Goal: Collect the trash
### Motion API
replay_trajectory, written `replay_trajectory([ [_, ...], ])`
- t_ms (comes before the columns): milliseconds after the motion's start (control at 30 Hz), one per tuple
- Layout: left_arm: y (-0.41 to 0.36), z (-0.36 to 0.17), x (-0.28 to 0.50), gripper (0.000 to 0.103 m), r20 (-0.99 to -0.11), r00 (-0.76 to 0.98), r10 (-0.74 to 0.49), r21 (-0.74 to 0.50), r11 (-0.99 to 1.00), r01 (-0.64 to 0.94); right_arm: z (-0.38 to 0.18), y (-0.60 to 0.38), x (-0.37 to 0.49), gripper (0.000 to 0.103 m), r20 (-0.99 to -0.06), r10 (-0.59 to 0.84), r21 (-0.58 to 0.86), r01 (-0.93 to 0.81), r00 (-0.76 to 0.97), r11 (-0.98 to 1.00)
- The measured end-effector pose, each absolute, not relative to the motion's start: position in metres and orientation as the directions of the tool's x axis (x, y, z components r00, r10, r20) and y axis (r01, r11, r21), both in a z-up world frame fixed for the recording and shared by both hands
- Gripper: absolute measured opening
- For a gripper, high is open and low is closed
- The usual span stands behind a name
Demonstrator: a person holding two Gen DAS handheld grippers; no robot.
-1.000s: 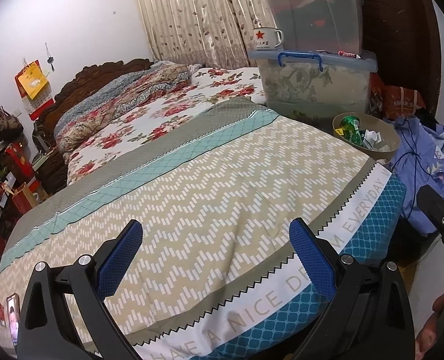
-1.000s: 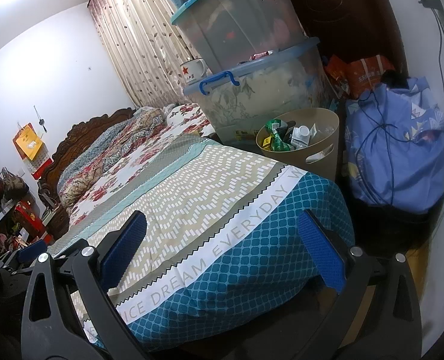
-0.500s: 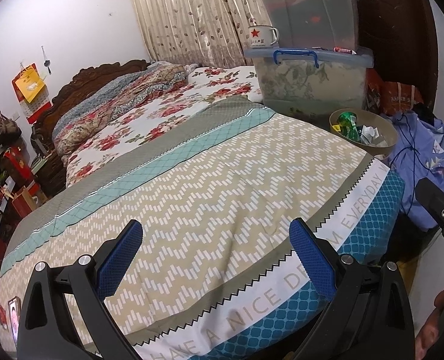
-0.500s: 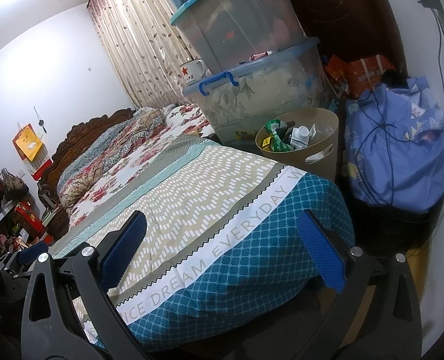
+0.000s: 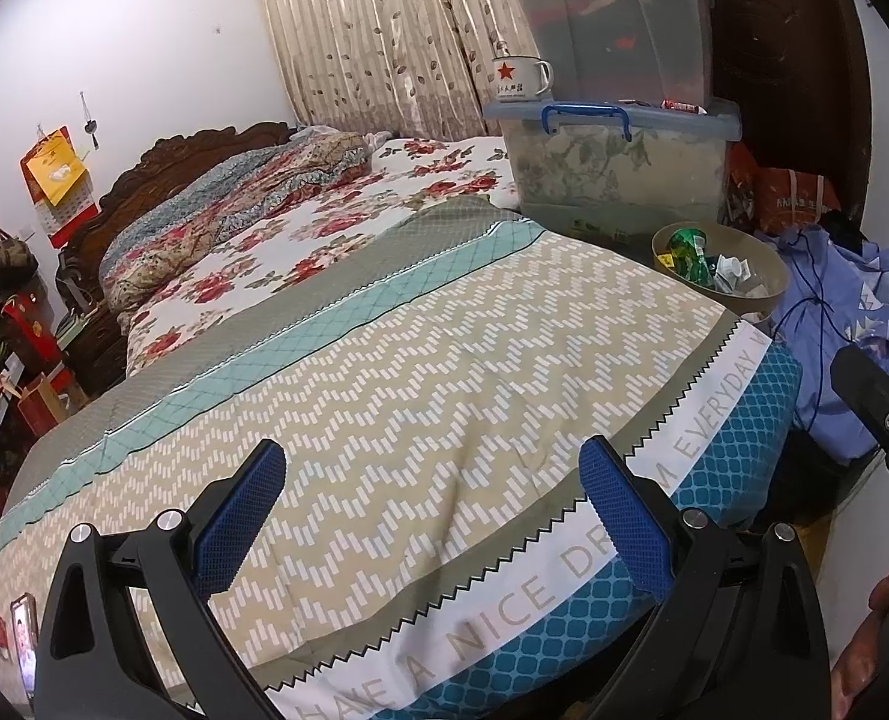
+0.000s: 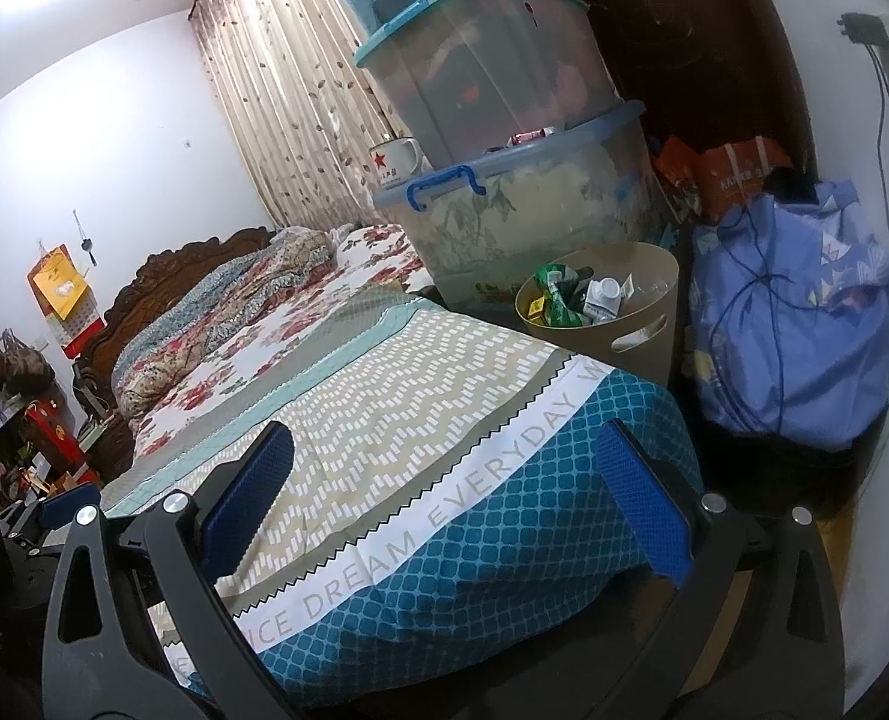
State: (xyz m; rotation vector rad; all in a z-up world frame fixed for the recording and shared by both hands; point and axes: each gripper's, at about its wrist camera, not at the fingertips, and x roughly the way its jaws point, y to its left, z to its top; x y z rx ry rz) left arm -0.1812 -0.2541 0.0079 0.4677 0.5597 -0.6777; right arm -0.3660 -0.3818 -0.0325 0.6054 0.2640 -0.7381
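Note:
A tan waste bin stands beside the far corner of the bed, holding green wrappers, a small white bottle and paper; it also shows in the left wrist view. My left gripper is open and empty above the patterned bedspread. My right gripper is open and empty over the bed's blue foot edge, well short of the bin. No loose trash shows on the bedspread.
Stacked clear storage boxes with an enamel mug stand behind the bin. A blue cloth bundle with cables lies right of it. A folded floral quilt lies by the wooden headboard. Shelves with bags line the left wall.
Both grippers have stayed open and empty. The left wrist view has drawn back and tilted slightly, so the bin and boxes sit a little farther off. The right view is nearly unchanged.

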Motion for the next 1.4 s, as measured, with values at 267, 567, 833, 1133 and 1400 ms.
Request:
replay_trajectory([
  [267,-0.2541,0.0096,-0.1839,0.094,-0.609,0.647,-0.459,0.224,0.683,0.695,-0.0310,-0.3810,-0.3666,0.099,-0.431,-0.550,0.424,0.698,0.716,0.577],
  [567,-0.2541,0.0099,-0.1847,0.094,-0.608,0.647,-0.460,0.225,0.682,0.696,-0.0305,-0.3813,-0.3666,0.099,-0.432,-0.548,0.425,0.698,0.716,0.577],
  [833,-0.2544,0.0100,-0.1852,0.094,-0.608,0.648,-0.459,0.226,0.682,0.695,-0.0305,-0.3816,-0.3665,0.100,-0.432,-0.548,0.424,0.698,0.716,0.577],
  [1133,-0.2555,0.0080,-0.1868,0.094,-0.610,0.645,-0.461,0.225,0.679,0.698,-0.0307,-0.3827,-0.3665,0.099,-0.432,-0.548,0.425,0.698,0.716,0.577],
  [1400,-0.2561,0.0044,-0.1902,0.094,-0.610,0.641,-0.465,0.229,0.671,0.705,-0.0305,-0.3832,-0.3666,0.099,-0.432,-0.548,0.426,0.698,0.716,0.576],
])
